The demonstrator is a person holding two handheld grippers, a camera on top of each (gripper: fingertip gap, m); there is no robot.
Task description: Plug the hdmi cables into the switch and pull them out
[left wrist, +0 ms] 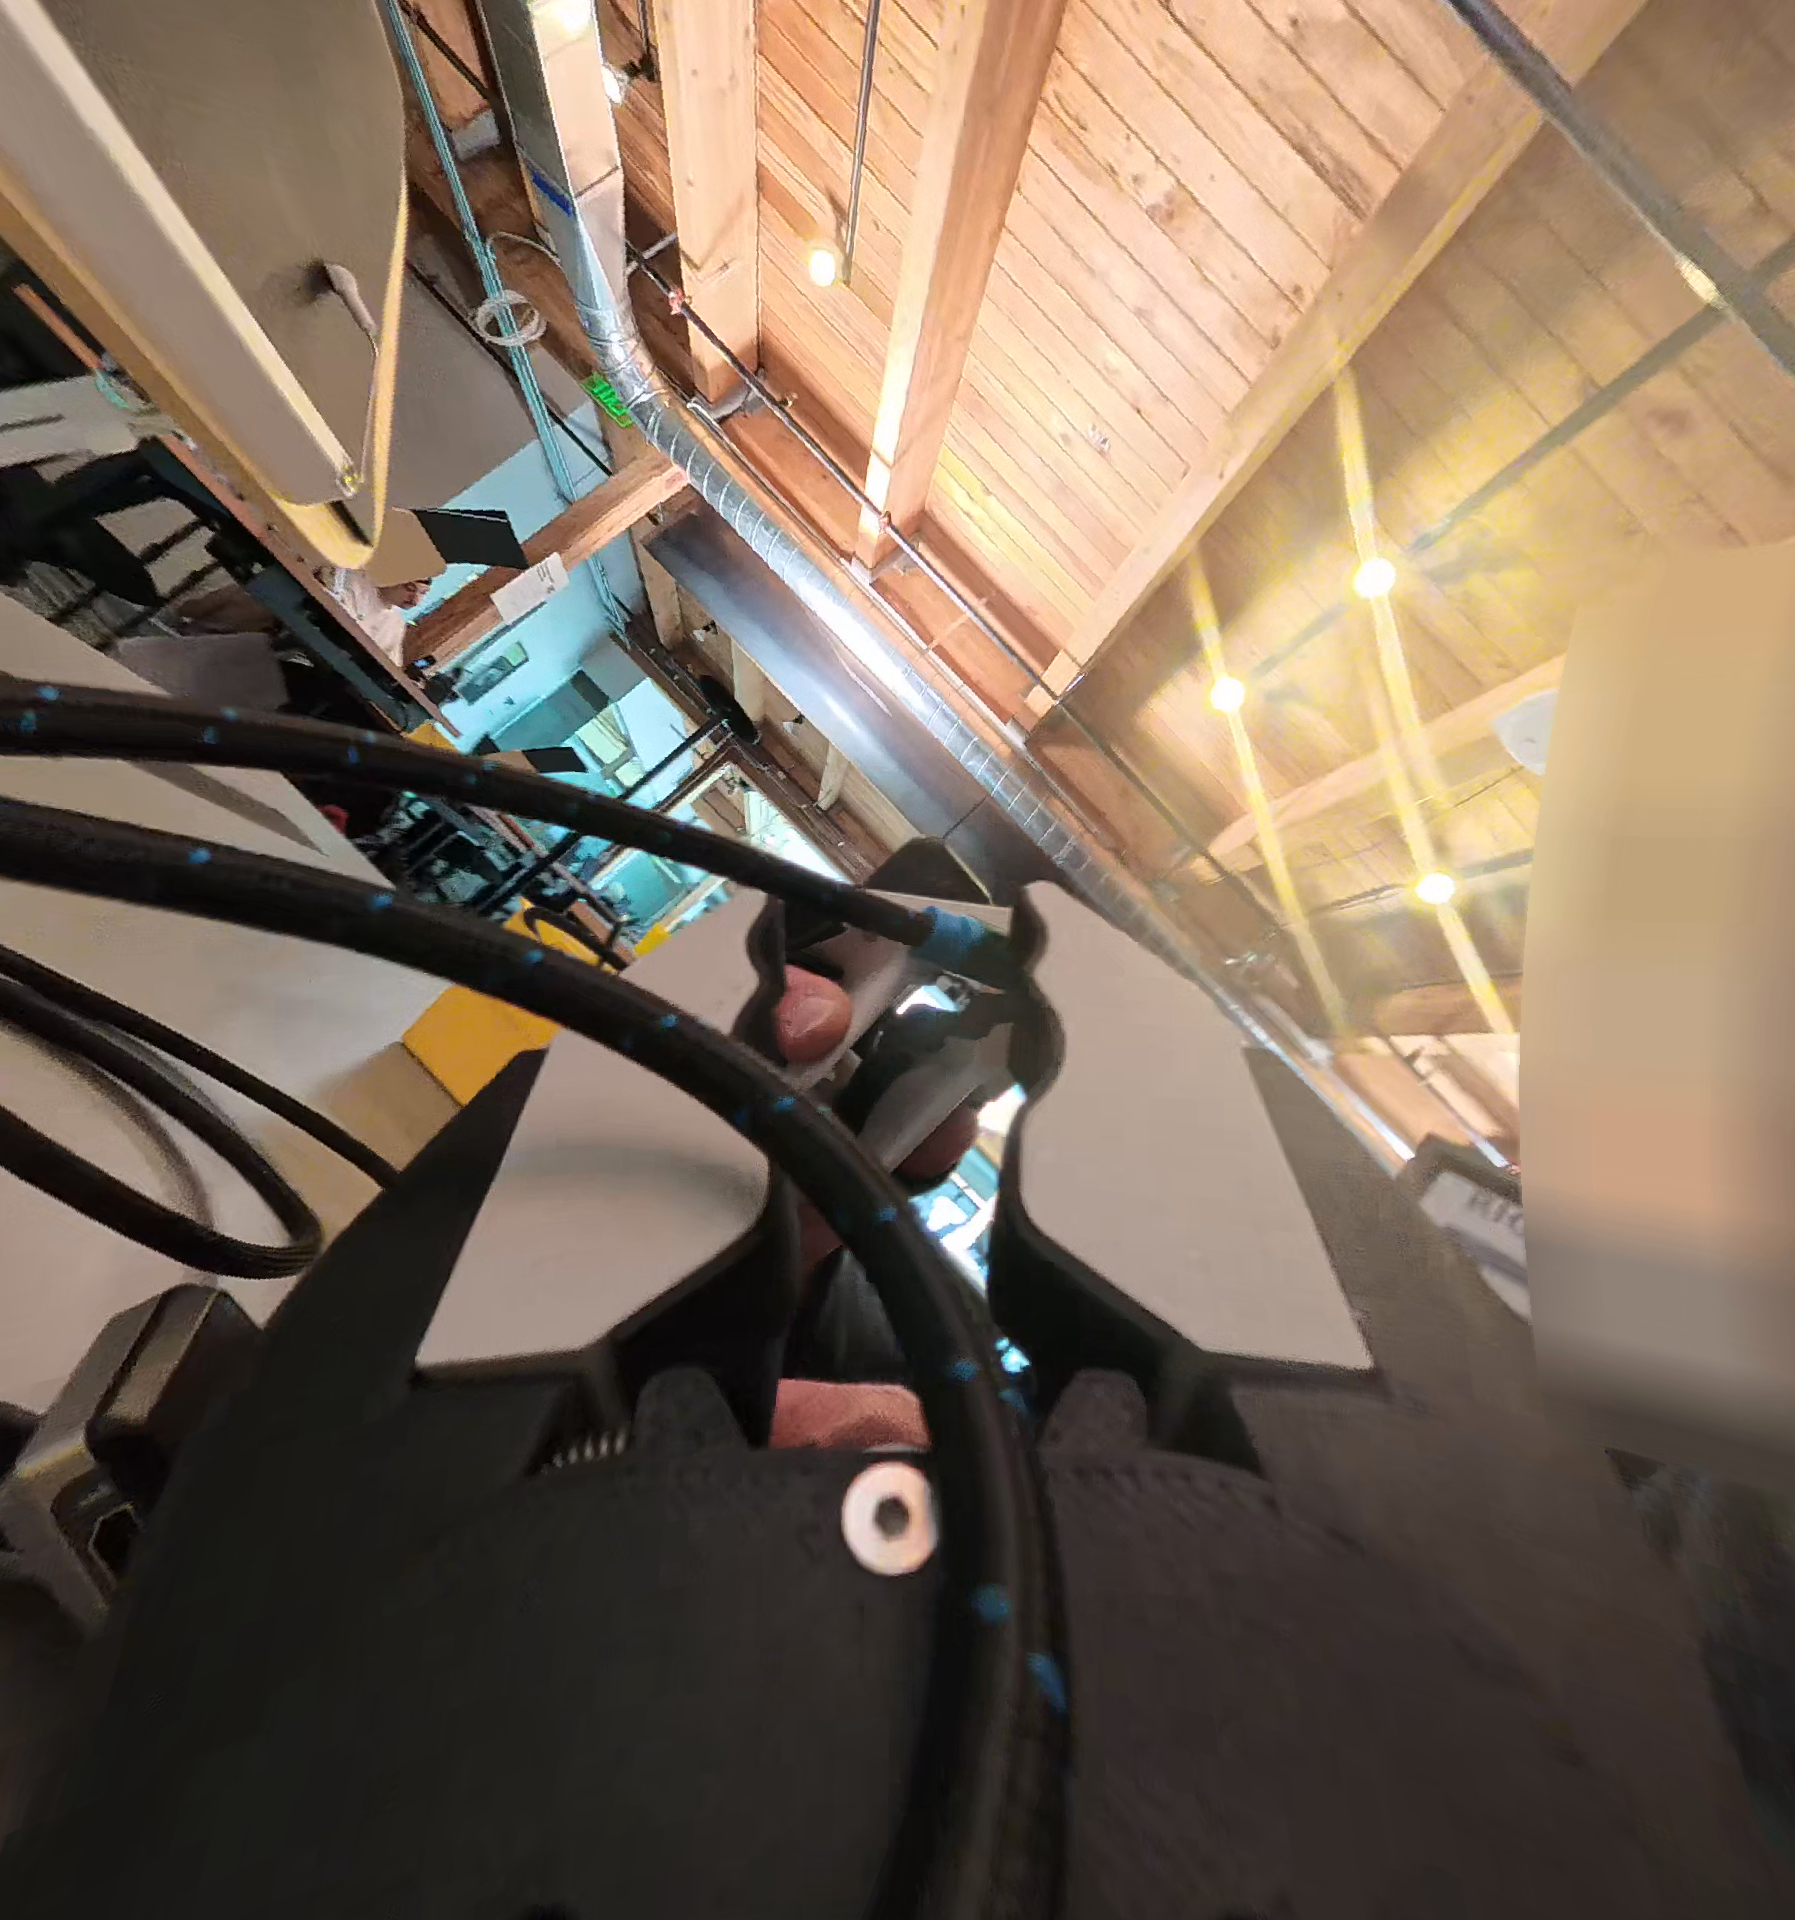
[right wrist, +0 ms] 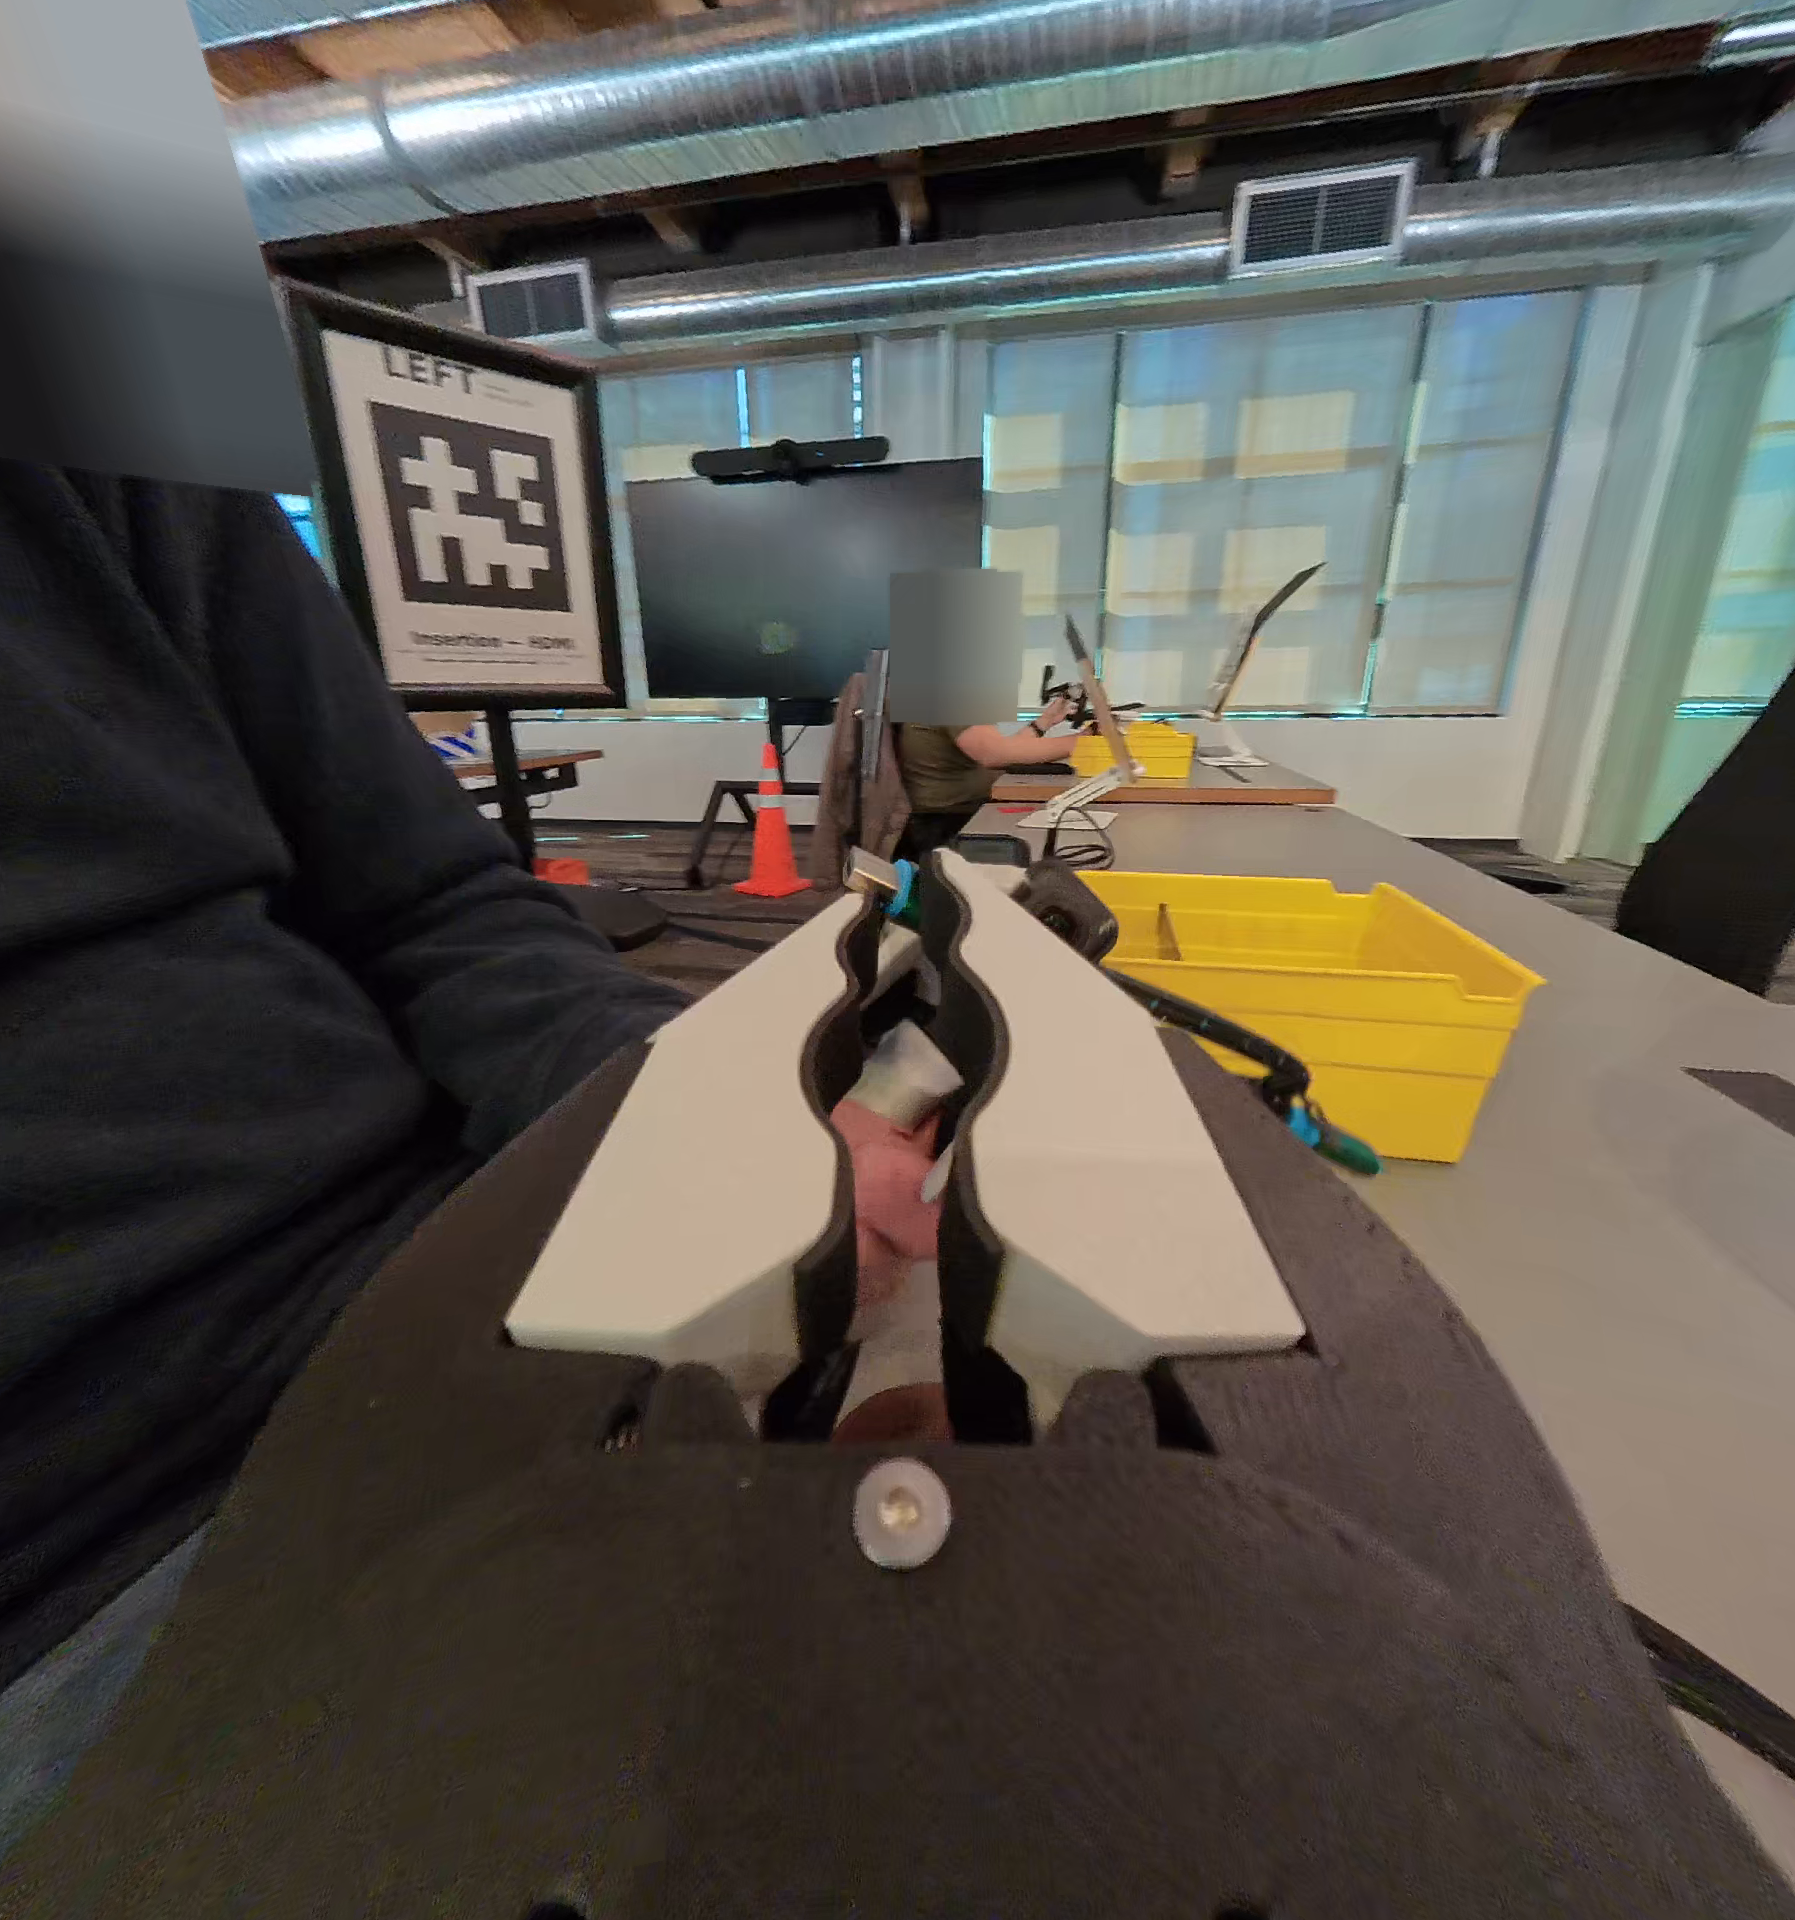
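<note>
My right gripper [right wrist: 898, 883] is shut on an HDMI plug [right wrist: 872, 871]. The plug's metal end sticks out to the left of the tips and its teal collar sits between them. Its black braided cable [right wrist: 1215, 1034] runs right to a second teal plug [right wrist: 1334, 1138] lying on the table. My left gripper [left wrist: 898, 925] points up toward the ceiling with its jaws apart. A blue-collared plug [left wrist: 960, 935] lies across its tips against the right finger, and a person's fingers [left wrist: 810, 1018] show in the gap. The grey HDMI switch [left wrist: 93, 1455] sits at lower left. Black cables [left wrist: 457, 935] loop over the left gripper.
A yellow bin [right wrist: 1319, 987] stands on the grey table [right wrist: 1599, 1299] to the right of my right gripper, and it also shows in the left wrist view [left wrist: 477, 1029]. A dark sleeve [right wrist: 145, 935] fills the left. A marker sign on a stand [right wrist: 477, 520], an orange cone [right wrist: 768, 831] and a seated person [right wrist: 955, 758] are farther back.
</note>
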